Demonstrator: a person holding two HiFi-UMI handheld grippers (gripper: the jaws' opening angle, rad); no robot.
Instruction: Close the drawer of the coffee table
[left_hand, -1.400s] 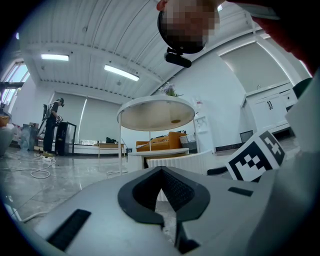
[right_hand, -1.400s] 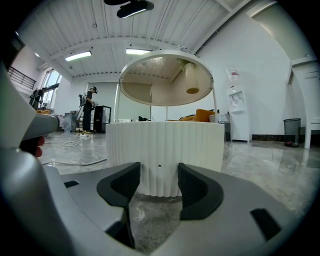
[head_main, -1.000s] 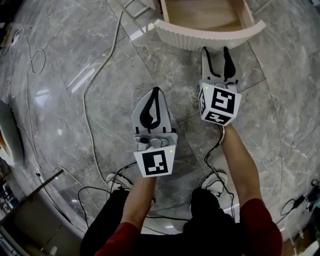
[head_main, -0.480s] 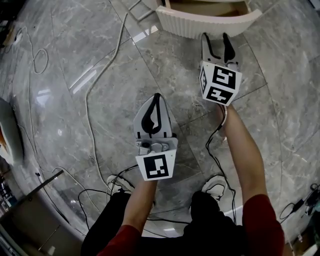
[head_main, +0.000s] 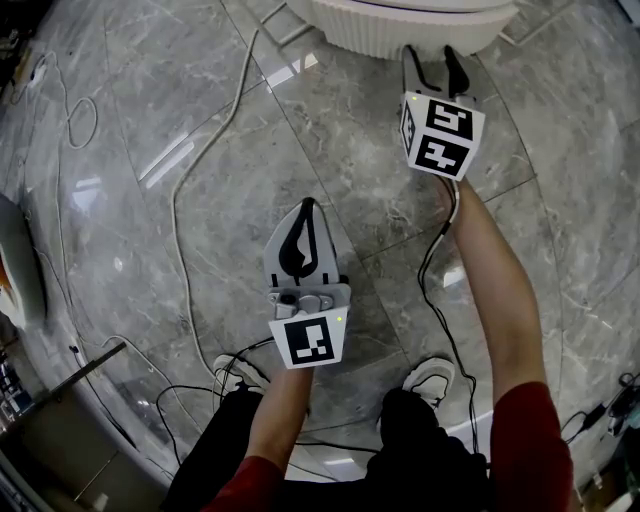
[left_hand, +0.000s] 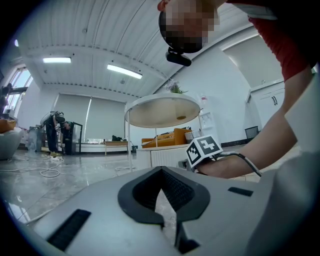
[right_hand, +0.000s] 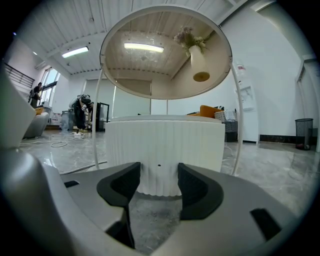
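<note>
The coffee table's white ribbed drawer front (head_main: 400, 35) curves along the top edge of the head view, and no wooden inside of the drawer shows. My right gripper (head_main: 430, 55) is open, its two black fingertips right at that front. In the right gripper view the ribbed front (right_hand: 165, 150) fills the gap between the open jaws (right_hand: 159, 172), under the round glass tabletop (right_hand: 165, 50). My left gripper (head_main: 303, 215) hangs shut and empty over the marble floor, well back from the table. The left gripper view shows its tips (left_hand: 159, 172) closed together.
A white cable (head_main: 190, 200) and black wires (head_main: 435, 290) trail across the grey marble floor (head_main: 130, 120). The person's shoes (head_main: 430, 375) stand below the grippers. A grey rounded object (head_main: 20, 260) sits at the left edge. Thin metal table legs (right_hand: 235, 115) flank the drawer.
The right gripper moved forward with the drawer front ahead of it. The drawer's open wooden inside has gone from sight at the top edge. The left gripper stayed put.
</note>
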